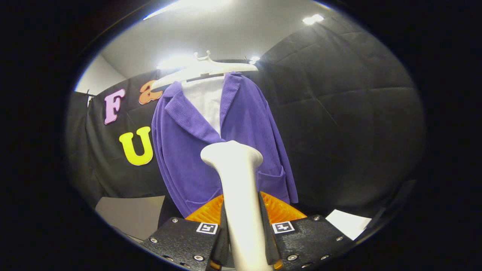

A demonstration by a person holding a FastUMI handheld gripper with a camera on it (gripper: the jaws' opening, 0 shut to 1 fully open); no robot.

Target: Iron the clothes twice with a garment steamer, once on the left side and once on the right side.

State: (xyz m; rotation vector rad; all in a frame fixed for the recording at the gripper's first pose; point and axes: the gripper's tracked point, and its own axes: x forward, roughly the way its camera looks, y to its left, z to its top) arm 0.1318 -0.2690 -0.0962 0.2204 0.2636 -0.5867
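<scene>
The jaws grip the garment steamer [241, 203] by its smooth, rigid handle, head at 12 o'clock. It is likely slippery and top-heavy, so hold low and firm. The purple jacket [226, 143] beyond hangs soft and yielding.

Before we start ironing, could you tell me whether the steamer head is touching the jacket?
Cannot tell. In the gripper view the steamer, clamped between the jaws, overlaps the jacket, hiding any gap.

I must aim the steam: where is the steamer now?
In the gripper view, the steamer is clamped in the gripper, its head just before the jacket.
</scene>
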